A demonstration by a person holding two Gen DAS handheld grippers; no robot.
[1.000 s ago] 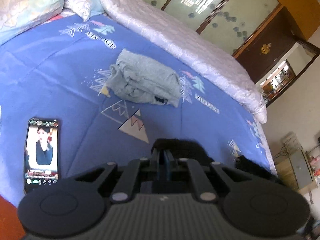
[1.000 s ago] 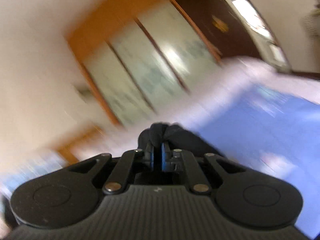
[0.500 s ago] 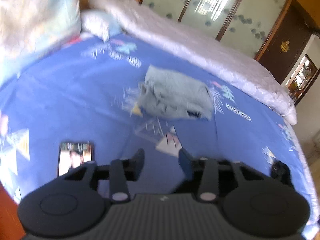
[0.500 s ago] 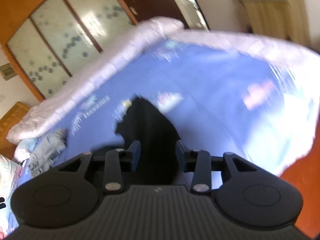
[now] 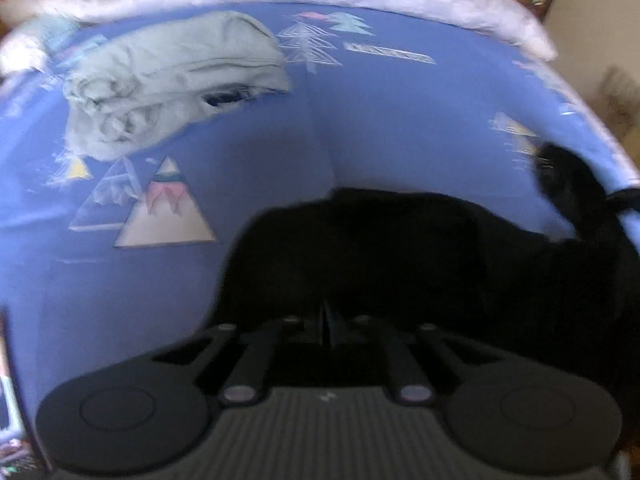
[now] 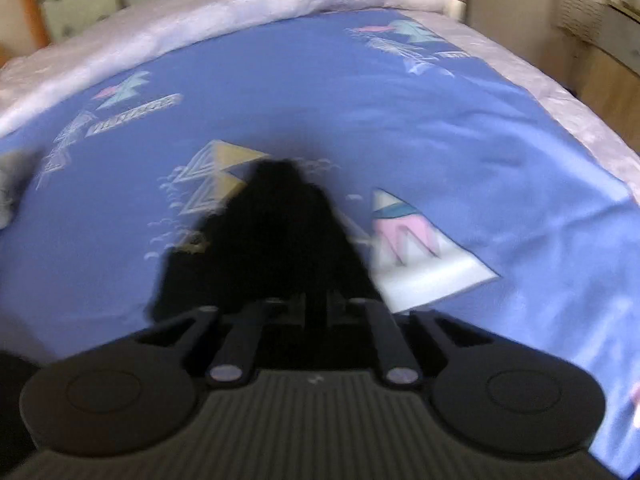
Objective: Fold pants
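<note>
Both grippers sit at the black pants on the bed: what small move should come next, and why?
Probably lift both ends together: the left gripper and right gripper have just closed on the black pants, which lie bunched on the blue sheet.

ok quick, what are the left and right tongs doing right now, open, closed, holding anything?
Left tongs: just closed, shut on the black pants.
Right tongs: just closed, nearly shut, black pants fabric pinched between them.
</note>
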